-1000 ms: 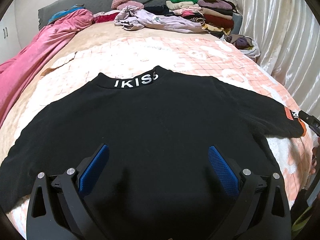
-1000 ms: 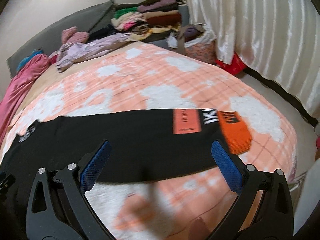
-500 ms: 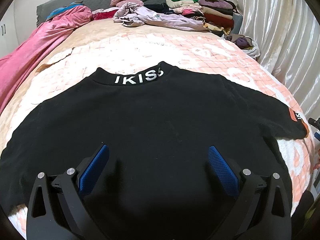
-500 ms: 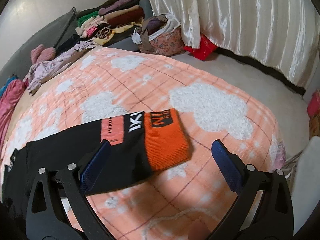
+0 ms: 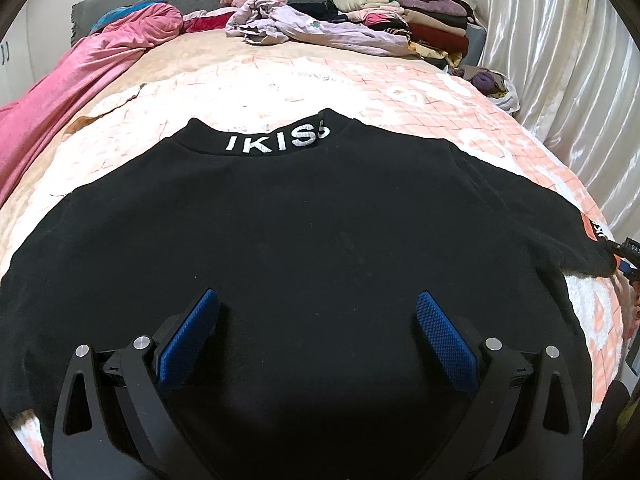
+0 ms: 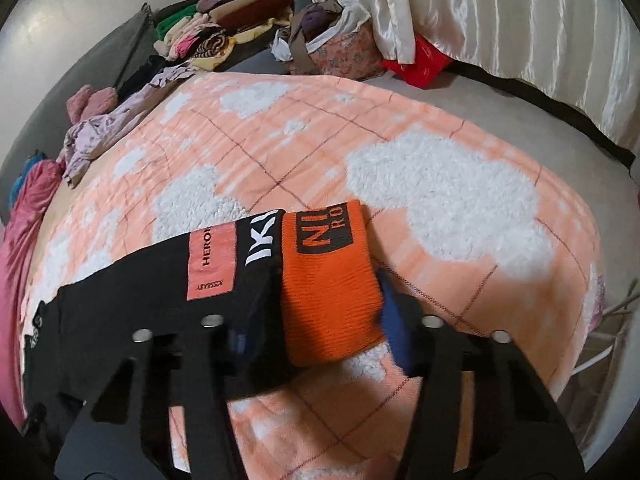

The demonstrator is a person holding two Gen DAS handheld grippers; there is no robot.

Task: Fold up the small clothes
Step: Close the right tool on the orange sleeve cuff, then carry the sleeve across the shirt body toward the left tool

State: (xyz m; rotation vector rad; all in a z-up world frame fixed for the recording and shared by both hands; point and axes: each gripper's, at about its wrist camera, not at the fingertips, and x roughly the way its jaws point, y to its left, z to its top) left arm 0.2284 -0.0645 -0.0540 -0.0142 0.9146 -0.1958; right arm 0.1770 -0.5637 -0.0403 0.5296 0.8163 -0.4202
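Straddling orange cuff (image 6: pixel 330 292), right claw (image 6: pixel 320 320).

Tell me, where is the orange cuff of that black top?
In the right wrist view the orange cuff lies on the peach blanket, between the right gripper's blue fingers.

Black sweatshirt (image 5: pixel 312 248) (orange cuff (image 6: pixel 332 292)) spread flat

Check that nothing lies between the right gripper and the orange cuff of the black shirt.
Nothing visible does. The right gripper already straddles the orange cuff of the black shirt, a finger on either side, with only the peach blanket underneath.
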